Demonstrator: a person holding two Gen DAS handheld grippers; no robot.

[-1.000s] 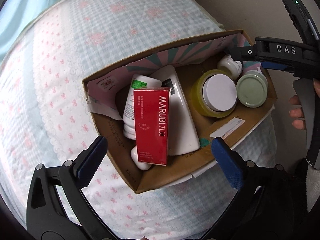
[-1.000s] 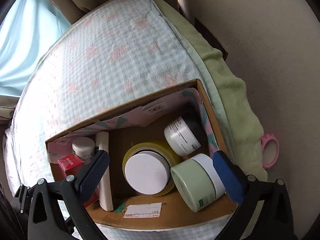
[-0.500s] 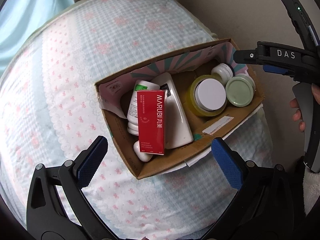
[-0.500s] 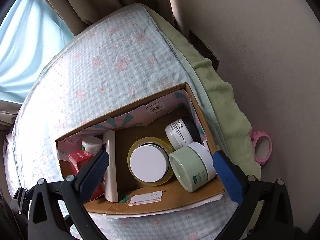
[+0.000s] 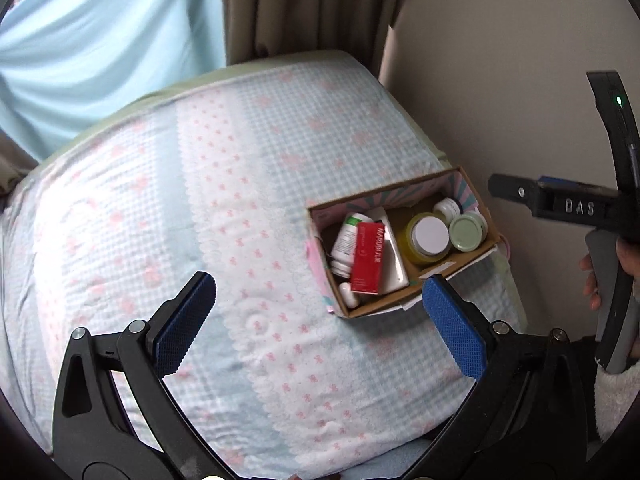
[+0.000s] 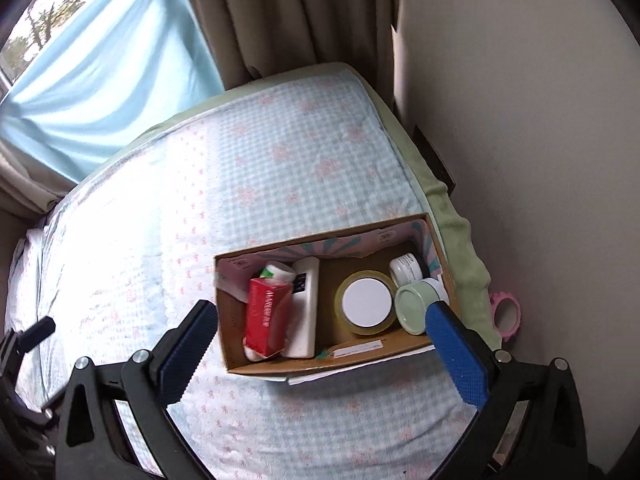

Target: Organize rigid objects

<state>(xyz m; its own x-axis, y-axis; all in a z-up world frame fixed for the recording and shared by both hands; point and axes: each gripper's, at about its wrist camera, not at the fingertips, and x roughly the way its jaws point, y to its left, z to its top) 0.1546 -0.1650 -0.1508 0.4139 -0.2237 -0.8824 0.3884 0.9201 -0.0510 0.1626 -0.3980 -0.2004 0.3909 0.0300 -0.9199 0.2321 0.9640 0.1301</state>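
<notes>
A cardboard box (image 5: 378,307) (image 6: 320,364) sits on the bed by the wall. Inside lie a red carton (image 5: 369,258) (image 6: 266,318), a white bottle (image 5: 346,240), a white flat case (image 6: 306,312), a tape roll around a white-lidded jar (image 5: 430,236) (image 6: 367,302), a green-lidded jar (image 5: 466,232) (image 6: 414,306) and a small white jar (image 6: 408,268). My left gripper (image 5: 320,320) is open and empty, held back above the bedspread left of the box. My right gripper (image 6: 324,342) is open and empty, above the box's near side.
The bedspread (image 5: 200,220) has a blue check and pink print. A beige wall (image 6: 540,160) runs along the right, curtains (image 6: 300,16) hang at the back. A pink ring (image 6: 506,314) lies between the bed and the wall. A hand (image 5: 592,276) holds the right gripper's handle.
Both grippers have pulled up and back from the box, so it looks smaller and farther. The left view has shifted left. The box's contents have not moved.
</notes>
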